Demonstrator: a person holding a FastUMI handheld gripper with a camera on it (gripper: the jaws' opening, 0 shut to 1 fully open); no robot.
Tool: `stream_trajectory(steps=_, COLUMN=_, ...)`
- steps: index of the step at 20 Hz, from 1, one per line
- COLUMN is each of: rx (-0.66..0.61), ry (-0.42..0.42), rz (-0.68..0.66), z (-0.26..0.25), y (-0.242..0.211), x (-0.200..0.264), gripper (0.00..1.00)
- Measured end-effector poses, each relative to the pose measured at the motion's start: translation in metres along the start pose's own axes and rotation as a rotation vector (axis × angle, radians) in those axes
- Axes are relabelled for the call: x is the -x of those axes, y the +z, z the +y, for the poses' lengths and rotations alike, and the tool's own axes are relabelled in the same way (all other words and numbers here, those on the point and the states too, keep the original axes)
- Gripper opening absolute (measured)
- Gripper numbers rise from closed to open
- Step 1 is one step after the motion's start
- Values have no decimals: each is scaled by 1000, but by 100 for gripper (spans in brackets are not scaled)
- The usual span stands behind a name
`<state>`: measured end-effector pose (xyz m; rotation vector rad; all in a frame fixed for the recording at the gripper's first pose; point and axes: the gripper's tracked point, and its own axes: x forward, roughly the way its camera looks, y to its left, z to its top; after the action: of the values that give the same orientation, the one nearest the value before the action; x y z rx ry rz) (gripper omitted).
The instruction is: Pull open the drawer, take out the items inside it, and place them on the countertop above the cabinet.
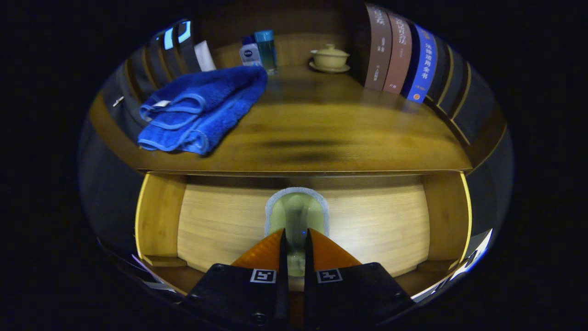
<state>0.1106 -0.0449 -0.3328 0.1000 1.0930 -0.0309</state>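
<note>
The drawer (pixel 220 225) stood pulled open below the desk (pixel 321 133). Inside it lay a pale green sponge with a grey edge (pixel 296 211), and the tool (pixel 295 239) had its two orange fingers (pixel 264 253) drawn close together, clamped on the near end of that sponge. On the desk above rested a folded blue towel (pixel 202 108), two bottles (pixel 258 50), a lidded cup on a saucer (pixel 329 57) and a row of books (pixel 399 55)
</note>
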Motion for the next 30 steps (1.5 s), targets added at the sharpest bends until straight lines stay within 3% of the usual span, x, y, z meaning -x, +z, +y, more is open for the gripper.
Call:
stream_trajectory(steps=5, rx=-11, ry=28, rz=-153, z=7, y=16, x=56, gripper=17)
stream_trajectory(steps=10, rx=-23, ry=41, rz=-280, z=3, y=72, x=75, gripper=17)
stream_trajectory(steps=18, rx=-49, ry=35, rz=-292, z=-9, y=164, x=32, gripper=17)
stream_trajectory(steps=23, rx=-52, ry=24, rz=-220, z=-14, y=182, x=-8, gripper=17)
stream_trajectory(steps=27, rx=-52, ry=22, rz=-247, z=-14, y=196, x=-17, gripper=17)
stream_trajectory(steps=29, rx=-72, ry=42, rz=-251, z=-10, y=201, x=-20, gripper=26)
stream_trajectory(steps=30, rx=-72, ry=46, rz=-248, z=-12, y=197, x=-20, gripper=36)
